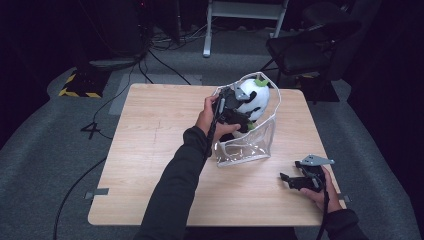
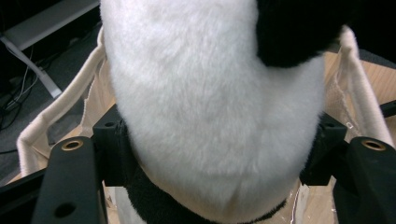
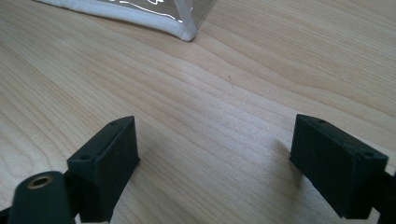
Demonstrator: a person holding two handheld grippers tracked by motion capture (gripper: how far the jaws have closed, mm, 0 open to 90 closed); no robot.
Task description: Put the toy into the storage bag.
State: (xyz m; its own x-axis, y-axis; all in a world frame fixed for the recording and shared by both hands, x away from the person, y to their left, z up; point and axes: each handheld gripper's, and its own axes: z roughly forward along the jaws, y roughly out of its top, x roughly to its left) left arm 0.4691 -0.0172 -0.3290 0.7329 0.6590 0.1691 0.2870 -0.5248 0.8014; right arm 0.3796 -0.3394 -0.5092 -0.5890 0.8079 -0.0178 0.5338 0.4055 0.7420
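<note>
Your left gripper (image 1: 235, 107) pinches the panda plush (image 2: 215, 107) between its jaws, partway into the clear bag (image 1: 247, 145) below it, not yet seated, while your right gripper (image 1: 300, 180) rests spread and empty beside that bag.

Dark room, grey carpet (image 1: 45, 135)

Left claw (image 1: 243, 116) clamped, arm extended, right claw (image 1: 290, 181) spread wide, low

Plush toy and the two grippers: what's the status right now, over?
Left gripper shut on black-and-white plush toy, at the mouth of the clear bag. Right gripper open, low over bare table. Nothing in the way.
</note>
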